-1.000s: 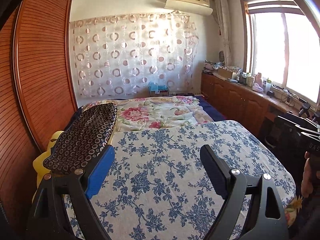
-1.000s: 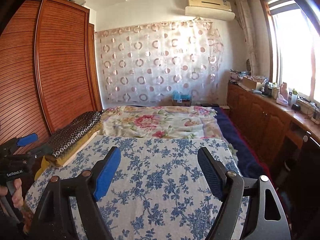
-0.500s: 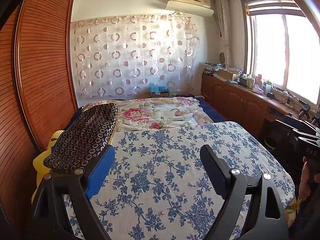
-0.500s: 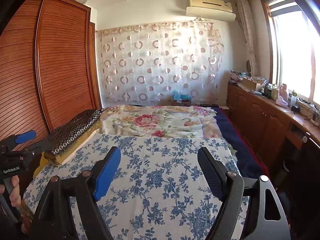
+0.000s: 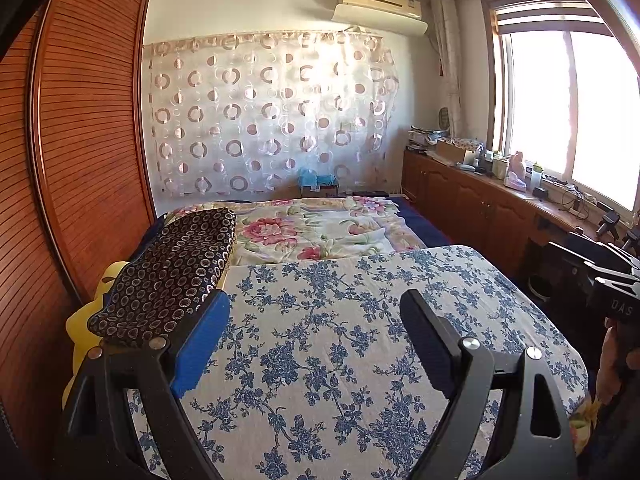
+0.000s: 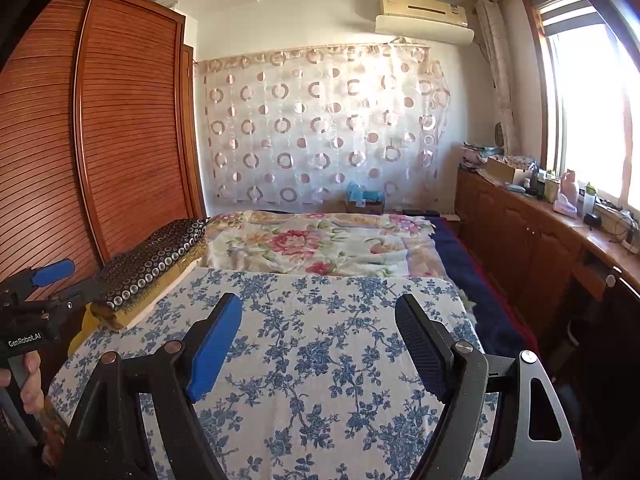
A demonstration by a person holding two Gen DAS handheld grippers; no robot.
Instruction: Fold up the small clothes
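1. Left gripper [image 5: 314, 332]: jaws spread wide, nothing between them. Held level above the blue-flowered cloth [image 5: 340, 340], not touching it.
2. Right gripper [image 6: 318, 340]: jaws likewise spread, empty, above the same cloth. Each gripper shows at the edge of the other's view, so they are side by side.
3. Task's thing: no small garment can be told on the work surface. The blue-flowered cloth lies flat and smooth, and looks like a cover, not a piece to fold.
4. Only candidate: the dark ring-patterned fabric [image 5: 172, 268] at the far left, lying on a yellow piece [image 6: 132, 312]. It sits ahead and left of the left gripper, clear of both. Whether it is folded clothing or a cushion I cannot tell.
5. Progress, as a judgement: the scene fits either clothes yet to be laid out, or folded pieces already set aside on the left. The views do not settle which.
6. Beyond the cloth: a rose-print quilt [image 5: 320, 228].
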